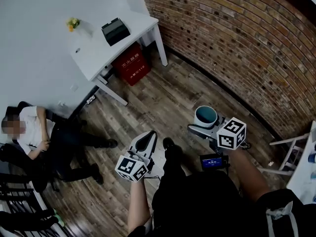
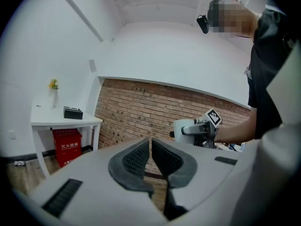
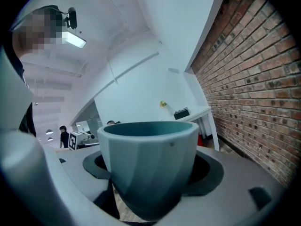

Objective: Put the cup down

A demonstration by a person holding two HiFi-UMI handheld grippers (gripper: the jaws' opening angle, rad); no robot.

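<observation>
Above the wooden floor [image 1: 163,98], the right tongs [image 1: 206,127] stand clamped on an upright teal cup [image 3: 150,159], while the left tongs [image 1: 147,142] sit together, empty.

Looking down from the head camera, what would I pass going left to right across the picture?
Seated person → yellow flowers → red box → cup → white stand at the right edge.

We count one cup [image 1: 206,115], two grippers, the left gripper [image 1: 148,140] and the right gripper [image 1: 202,128], one white bench [image 1: 136,25] far left, one black box [image 1: 115,31], one red box [image 1: 131,64], one yellow flower [image 1: 73,23], one seated person [image 1: 32,130].
</observation>
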